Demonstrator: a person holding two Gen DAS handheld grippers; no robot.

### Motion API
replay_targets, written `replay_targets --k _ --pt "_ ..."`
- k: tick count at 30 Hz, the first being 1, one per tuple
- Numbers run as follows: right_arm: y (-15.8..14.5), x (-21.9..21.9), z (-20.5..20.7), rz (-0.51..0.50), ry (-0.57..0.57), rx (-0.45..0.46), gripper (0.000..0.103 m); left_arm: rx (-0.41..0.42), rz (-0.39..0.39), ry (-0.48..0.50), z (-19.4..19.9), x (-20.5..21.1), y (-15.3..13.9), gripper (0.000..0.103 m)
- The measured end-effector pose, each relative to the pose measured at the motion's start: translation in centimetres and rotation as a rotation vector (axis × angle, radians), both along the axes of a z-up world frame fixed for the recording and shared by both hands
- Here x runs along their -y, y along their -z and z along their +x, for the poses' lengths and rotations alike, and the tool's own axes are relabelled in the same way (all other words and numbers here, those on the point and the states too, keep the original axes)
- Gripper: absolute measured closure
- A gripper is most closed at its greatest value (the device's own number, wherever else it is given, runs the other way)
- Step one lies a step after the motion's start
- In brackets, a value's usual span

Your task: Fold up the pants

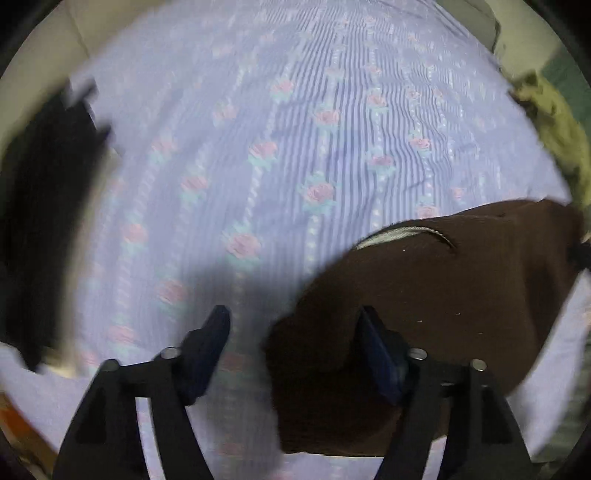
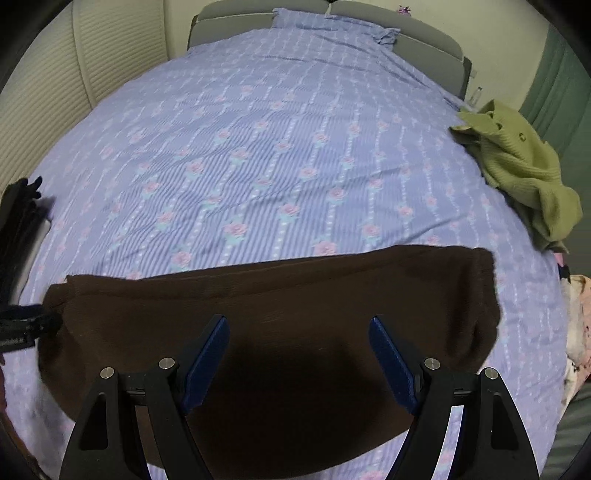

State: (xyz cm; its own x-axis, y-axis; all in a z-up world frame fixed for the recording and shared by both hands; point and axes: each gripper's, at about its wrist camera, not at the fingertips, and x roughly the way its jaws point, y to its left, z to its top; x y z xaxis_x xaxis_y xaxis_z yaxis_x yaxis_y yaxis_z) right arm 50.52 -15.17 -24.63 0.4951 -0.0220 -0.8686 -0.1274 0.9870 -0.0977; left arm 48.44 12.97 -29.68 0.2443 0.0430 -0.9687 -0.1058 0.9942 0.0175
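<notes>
Home bedroom, bed (image 2: 280,122) in floral sheet, grey headboard (image 2: 424,40), pillow (image 2: 295,16)

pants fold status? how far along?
Done: the brown pants lie on the bed sheet as a compact flat band, so at least one fold looks made. In hand: nothing gripped; the left claw straddles the pants' end edge with jaws apart, and the right claw hovers open over the middle. Left: probably another fold across; I can't tell how many layers exist.

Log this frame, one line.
pants: flat on bed | left tongs: open over pants edge | right tongs: open above pants
</notes>
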Motion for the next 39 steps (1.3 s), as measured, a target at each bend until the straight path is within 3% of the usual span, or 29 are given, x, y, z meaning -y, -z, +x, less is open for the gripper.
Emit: replay_targets --k 3,5,7,11,13,17,20,24,26,27,28,29,30,34,39 --pt "-1.1 1.8 0.1 -0.008 0.014 0.040 0.024 0.120 0.116 0.085 -0.6 2.8 -4.2 0.027" --pt "-2.1 3.8 -0.2 -0.015 0.022 0.078 0.024 0.214 0.090 0.195 -0.7 5.0 -7.0 0.015" --pt "-2.8 5.9 -0.3 -0.018 0.031 0.103 0.024 0.253 0.023 0.342 0.1 7.8 -8.7 0.012" --pt "-2.8 11.1 0.0 -0.006 0.099 0.107 0.024 0.205 -0.115 0.568 3.9 13.8 -8.0 0.014" --pt "-2.3 13.8 0.2 0.006 0.170 0.094 0.024 0.132 -0.145 0.624 6.4 16.4 -5.7 0.026" --pt "-0.5 18.2 -0.4 0.068 0.298 0.056 0.024 -0.010 -0.165 0.660 9.5 19.6 -1.3 0.031" --pt "1.1 19.3 -1.0 0.097 0.314 0.043 0.024 -0.071 -0.171 0.663 9.7 20.8 0.5 0.034" --pt "3.5 20.7 -0.6 0.167 0.344 0.012 0.024 -0.109 -0.157 0.685 9.8 21.3 2.4 0.050" --pt "4.2 21.0 0.0 0.201 0.357 0.005 0.027 -0.116 -0.153 0.673 9.9 21.3 3.1 0.062" --pt "4.6 21.1 0.4 0.218 0.359 0.002 0.030 -0.115 -0.146 0.665 10.0 21.3 3.4 0.076" --pt "5.0 21.1 0.9 0.234 0.357 -0.006 0.042 -0.109 -0.140 0.654 10.0 21.4 3.5 0.085" --pt "5.3 21.1 1.2 0.245 0.355 -0.018 0.068 -0.105 -0.157 0.638 10.2 21.3 3.3 0.087" --pt "5.6 21.1 1.6 0.254 0.358 -0.040 0.080 -0.097 -0.167 0.621 10.4 21.2 3.0 0.089" --pt "4.6 22.0 1.1 0.260 0.408 -0.003 0.086 0.009 -0.169 0.592 10.6 21.5 0.5 0.090" --pt "6.0 23.6 2.1 0.280 0.476 -0.056 0.086 -0.050 -0.137 0.531 12.6 22.6 3.1 0.089"
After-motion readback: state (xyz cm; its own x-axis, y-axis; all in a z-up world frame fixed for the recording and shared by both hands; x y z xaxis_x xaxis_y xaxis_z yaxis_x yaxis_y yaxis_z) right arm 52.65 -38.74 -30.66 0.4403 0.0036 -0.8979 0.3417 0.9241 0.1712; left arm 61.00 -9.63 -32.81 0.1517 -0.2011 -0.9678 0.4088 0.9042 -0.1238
